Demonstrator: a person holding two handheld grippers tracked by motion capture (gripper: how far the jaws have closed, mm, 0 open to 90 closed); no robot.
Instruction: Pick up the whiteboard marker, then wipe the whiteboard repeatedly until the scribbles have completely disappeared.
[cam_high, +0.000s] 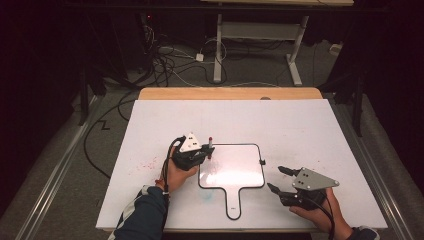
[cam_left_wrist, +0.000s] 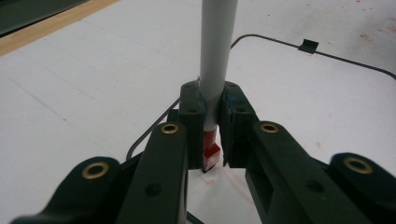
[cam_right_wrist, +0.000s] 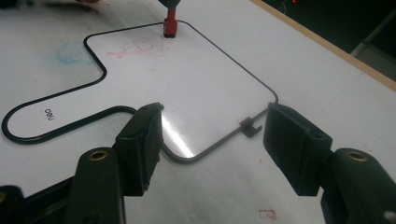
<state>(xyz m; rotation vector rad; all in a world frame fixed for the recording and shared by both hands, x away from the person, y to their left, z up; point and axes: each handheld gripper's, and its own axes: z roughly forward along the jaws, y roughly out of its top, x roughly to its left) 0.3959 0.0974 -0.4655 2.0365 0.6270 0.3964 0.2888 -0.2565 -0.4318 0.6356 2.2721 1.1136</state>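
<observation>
A small handled whiteboard (cam_high: 235, 175) with a black rim lies flat on the white table. My left gripper (cam_high: 206, 154) stands at its top left corner, shut on an upright grey marker (cam_high: 210, 147). In the left gripper view the jaws (cam_left_wrist: 212, 126) clamp the marker (cam_left_wrist: 217, 51) just above its red lower end (cam_left_wrist: 211, 153), which rests on the whiteboard (cam_left_wrist: 303, 93). Faint red scribbles (cam_right_wrist: 140, 46) lie beside that red end (cam_right_wrist: 170, 25). My right gripper (cam_high: 276, 178) sits open at the board's lower right corner. Its jaws (cam_right_wrist: 212, 135) hold nothing and frame the whiteboard (cam_right_wrist: 187, 88) rim.
A small black clip (cam_high: 262, 162) sits on the board's right rim. A blue smudge (cam_high: 207, 197) and red specks (cam_high: 145, 165) mark the white table (cam_high: 300, 125). Beyond the wooden far edge (cam_high: 230, 93) are floor cables and another desk's legs (cam_high: 218, 55).
</observation>
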